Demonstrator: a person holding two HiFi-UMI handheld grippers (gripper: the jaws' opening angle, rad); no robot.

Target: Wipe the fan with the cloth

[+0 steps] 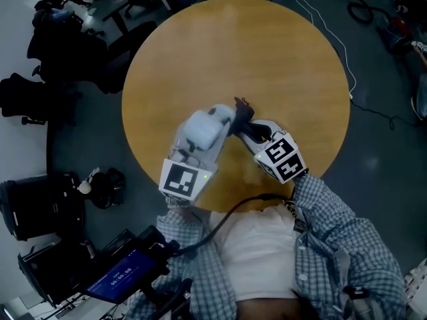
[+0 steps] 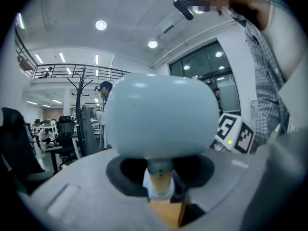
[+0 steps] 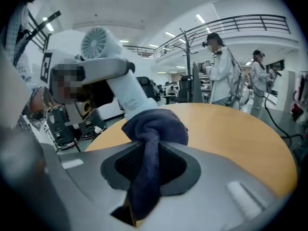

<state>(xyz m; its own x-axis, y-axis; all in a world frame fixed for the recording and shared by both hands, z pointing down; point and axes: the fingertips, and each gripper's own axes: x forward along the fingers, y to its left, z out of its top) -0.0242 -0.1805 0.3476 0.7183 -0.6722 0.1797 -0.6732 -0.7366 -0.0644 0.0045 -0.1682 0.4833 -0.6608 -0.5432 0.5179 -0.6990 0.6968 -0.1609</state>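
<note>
A small pale blue hand fan (image 1: pixel 202 129) is held over the near part of the round wooden table (image 1: pixel 267 59). My left gripper (image 1: pixel 197 147) is shut on the fan's narrow stem (image 2: pixel 160 173), and the fan's rounded body (image 2: pixel 161 117) fills the left gripper view. My right gripper (image 1: pixel 252 132) is shut on a dark blue cloth (image 3: pixel 151 129), bunched above the jaws and hanging down between them. In the right gripper view the fan's round grille (image 3: pixel 97 42) sits at upper left, and its white body (image 3: pixel 127 94) slopes down to the cloth. The cloth (image 1: pixel 243 116) lies right beside the fan.
Dark office chairs (image 1: pixel 67 45) stand left of the table and cables (image 1: pixel 337 39) trail on the floor at its right. A device with a blue screen (image 1: pixel 127 272) hangs by the person's waist. People (image 3: pixel 219 66) stand far behind the table.
</note>
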